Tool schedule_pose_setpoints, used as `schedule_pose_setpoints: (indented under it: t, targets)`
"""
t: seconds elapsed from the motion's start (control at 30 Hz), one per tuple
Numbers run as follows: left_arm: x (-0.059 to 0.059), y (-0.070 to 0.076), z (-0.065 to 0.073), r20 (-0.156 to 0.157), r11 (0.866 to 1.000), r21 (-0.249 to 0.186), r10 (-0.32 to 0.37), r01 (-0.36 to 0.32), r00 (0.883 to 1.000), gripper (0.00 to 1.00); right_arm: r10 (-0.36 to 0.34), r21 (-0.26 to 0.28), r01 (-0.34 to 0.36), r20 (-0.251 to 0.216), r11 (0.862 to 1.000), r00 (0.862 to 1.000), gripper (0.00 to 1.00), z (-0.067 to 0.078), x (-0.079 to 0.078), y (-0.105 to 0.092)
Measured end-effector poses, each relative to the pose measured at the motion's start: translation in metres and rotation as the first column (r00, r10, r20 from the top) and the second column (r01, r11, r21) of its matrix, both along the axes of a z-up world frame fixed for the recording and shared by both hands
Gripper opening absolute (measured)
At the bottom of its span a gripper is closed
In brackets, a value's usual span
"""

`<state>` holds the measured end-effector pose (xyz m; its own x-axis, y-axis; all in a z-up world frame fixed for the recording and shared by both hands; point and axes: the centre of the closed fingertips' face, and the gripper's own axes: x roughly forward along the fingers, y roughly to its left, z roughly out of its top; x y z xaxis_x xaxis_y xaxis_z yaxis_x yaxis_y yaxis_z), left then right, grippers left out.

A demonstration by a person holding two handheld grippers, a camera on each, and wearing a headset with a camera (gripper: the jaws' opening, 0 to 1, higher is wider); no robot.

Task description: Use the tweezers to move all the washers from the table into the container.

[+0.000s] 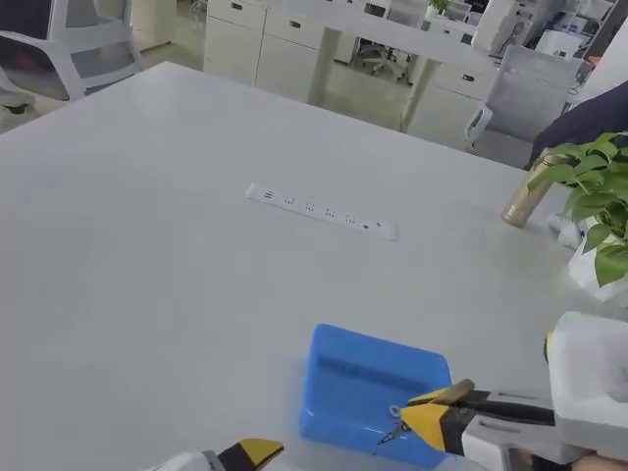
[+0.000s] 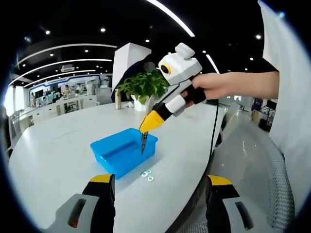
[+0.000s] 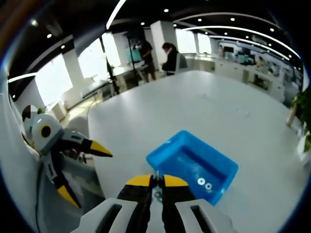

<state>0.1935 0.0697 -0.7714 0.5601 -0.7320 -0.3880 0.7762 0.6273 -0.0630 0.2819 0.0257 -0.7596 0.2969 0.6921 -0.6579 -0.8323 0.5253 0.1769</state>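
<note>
The blue container point(image 1: 368, 388) sits near the table's front edge. My right gripper point(image 1: 429, 409) is shut on thin tweezers point(image 1: 394, 429), whose tip hangs over the container's near right part with a small washer point(image 1: 395, 412) at it. From the left gripper view, the tweezers point(image 2: 144, 143) point down above the container point(image 2: 122, 151), and two washers point(image 2: 147, 175) lie on the table beside it. Two washers point(image 3: 204, 184) lie inside the container point(image 3: 192, 165). My left gripper point(image 2: 160, 187) is open and empty, left of the container point(image 1: 253, 452).
A white power strip point(image 1: 320, 210) lies across the middle of the table point(image 1: 147, 245). A potted plant point(image 1: 597, 201) and a gold bottle point(image 1: 523, 200) stand at the right edge. Office chairs and cabinets stand beyond the table.
</note>
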Motion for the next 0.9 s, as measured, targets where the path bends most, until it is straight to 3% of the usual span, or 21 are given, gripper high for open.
schedule_pose_setpoints:
  t: [0.33, 0.53, 0.9]
  targets:
    - [-0.001, -0.001, 0.0, -0.002, 1.0, 0.0, -0.004, 0.004, 1.0, 0.76, 0.014, -0.001, -0.014, -0.05, 1.0, 0.999, 0.03, -0.018, -0.012, 0.002]
    - [-0.002, -0.001, -0.001, -0.005, 1.0, 0.005, -0.005, 0.005, 1.0, 0.76, 0.039, -0.031, -0.041, -0.072, 0.999, 0.997, 0.03, -0.029, -0.016, -0.001]
    - [-0.002, -0.001, -0.002, -0.011, 1.0, 0.006, -0.004, 0.004, 1.0, 0.76, 0.083, -0.039, -0.087, -0.095, 0.995, 0.992, 0.03, -0.037, -0.024, 0.005]
